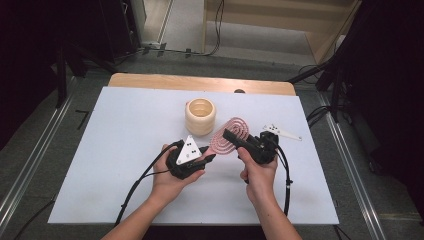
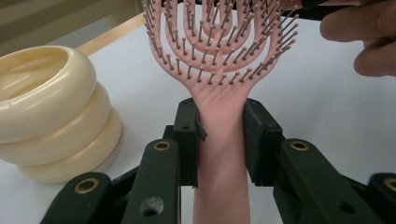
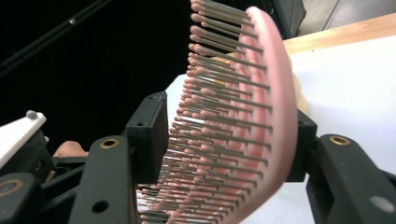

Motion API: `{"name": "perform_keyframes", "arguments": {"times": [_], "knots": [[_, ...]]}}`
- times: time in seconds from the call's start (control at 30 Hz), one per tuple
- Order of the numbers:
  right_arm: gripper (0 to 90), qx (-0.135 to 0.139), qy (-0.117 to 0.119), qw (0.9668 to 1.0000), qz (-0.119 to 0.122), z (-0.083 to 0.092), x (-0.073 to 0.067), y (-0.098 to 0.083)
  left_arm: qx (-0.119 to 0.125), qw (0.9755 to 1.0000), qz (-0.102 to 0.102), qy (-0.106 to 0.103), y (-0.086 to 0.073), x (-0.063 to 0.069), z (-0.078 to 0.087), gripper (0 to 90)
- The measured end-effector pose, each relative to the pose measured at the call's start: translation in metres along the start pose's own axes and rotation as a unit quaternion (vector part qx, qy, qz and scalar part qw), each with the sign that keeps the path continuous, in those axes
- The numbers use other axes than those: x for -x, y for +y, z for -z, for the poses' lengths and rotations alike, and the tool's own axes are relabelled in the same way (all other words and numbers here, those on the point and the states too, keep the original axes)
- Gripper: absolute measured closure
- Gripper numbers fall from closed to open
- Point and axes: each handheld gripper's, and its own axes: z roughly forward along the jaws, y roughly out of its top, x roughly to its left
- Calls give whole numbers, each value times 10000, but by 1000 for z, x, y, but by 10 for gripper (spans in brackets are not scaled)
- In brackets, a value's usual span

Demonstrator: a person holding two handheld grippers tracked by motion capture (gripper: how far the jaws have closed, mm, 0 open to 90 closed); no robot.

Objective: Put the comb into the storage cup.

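Observation:
A pink hairbrush (image 1: 231,135) hangs just above the white table, its bristles facing up and to the left. My left gripper (image 1: 210,158) is shut on the handle; in the left gripper view both pads clamp the handle (image 2: 219,140) just below the bristled head. My right gripper (image 1: 229,135) reaches in from the right across the head. In the right gripper view one pad lies against the smooth back of the hairbrush (image 3: 275,116) and the other meets the bristle tips, so the right gripper (image 3: 229,128) grips the head edge-on.
A cream ribbed cup (image 1: 200,116) stands just behind and left of the brush, close beside it in the left gripper view (image 2: 46,107). The white table sheet (image 1: 125,150) has bare room on the left and front. Cables trail back along both forearms.

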Motion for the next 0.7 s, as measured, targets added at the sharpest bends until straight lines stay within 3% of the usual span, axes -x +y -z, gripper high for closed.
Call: {"name": "perform_keyframes", "arguments": {"times": [0.23,0.4,0.57,0.7], "knots": [[453,21,139,9998,-136,-6,-1,-3,42,10000,-27,58,1,0,2,700],[544,48,236,9996,-156,-7,-1,-4,103,9999,44,63,0,-1,0,700],[605,112,517,9980,-333,-5,1,-3,144,9999,94,-19,-2,-1,0,698],[614,116,536,9984,-100,-4,-5,-2,145,9998,124,-96,-3,-2,1,688]]}}
